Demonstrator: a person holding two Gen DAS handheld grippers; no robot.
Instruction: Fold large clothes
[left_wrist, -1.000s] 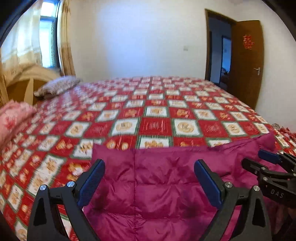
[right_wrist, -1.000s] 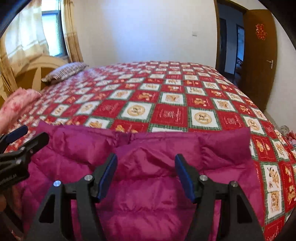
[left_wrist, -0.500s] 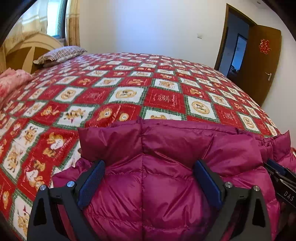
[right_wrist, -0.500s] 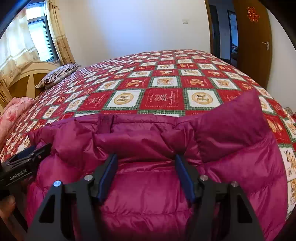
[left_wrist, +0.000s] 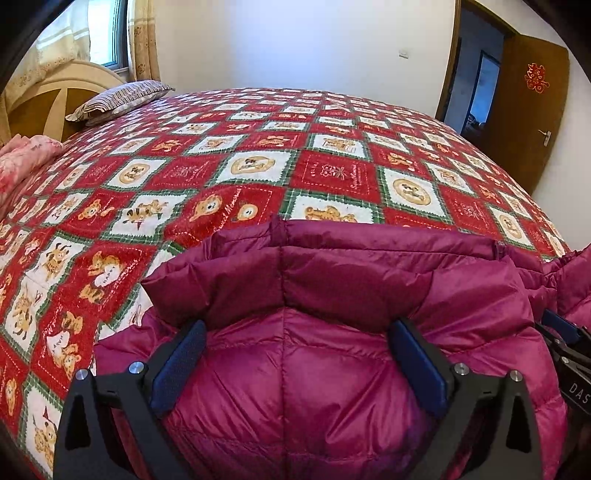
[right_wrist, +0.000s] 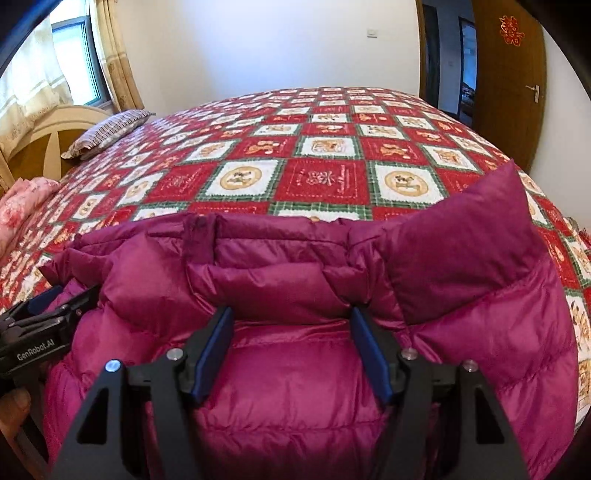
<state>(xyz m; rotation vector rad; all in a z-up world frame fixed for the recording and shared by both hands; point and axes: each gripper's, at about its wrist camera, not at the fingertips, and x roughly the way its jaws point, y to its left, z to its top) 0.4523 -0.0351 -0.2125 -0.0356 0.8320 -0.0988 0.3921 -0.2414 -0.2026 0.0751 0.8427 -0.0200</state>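
Puffy magenta jacket lies at bed edge. Left tool and right tool both spread apart, fabric between, unclamped. Pinch the full layers, lift evenly.

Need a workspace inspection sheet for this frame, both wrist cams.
Surface: bed with a red, white and green patchwork bear quilt, flat.
Job's things: magenta down jacket on the near edge of the bed, its top edge folded into puffy layers.
Clutter: striped pillow and pink bedding at the headboard end.
Grippers: left gripper open over the jacket; right gripper open, jacket fabric bulging between the pads, no visible pinch.
Cables: nothing seen.
Surroundings: wooden door ajar with a red paper ornament, curtained window, white wall.
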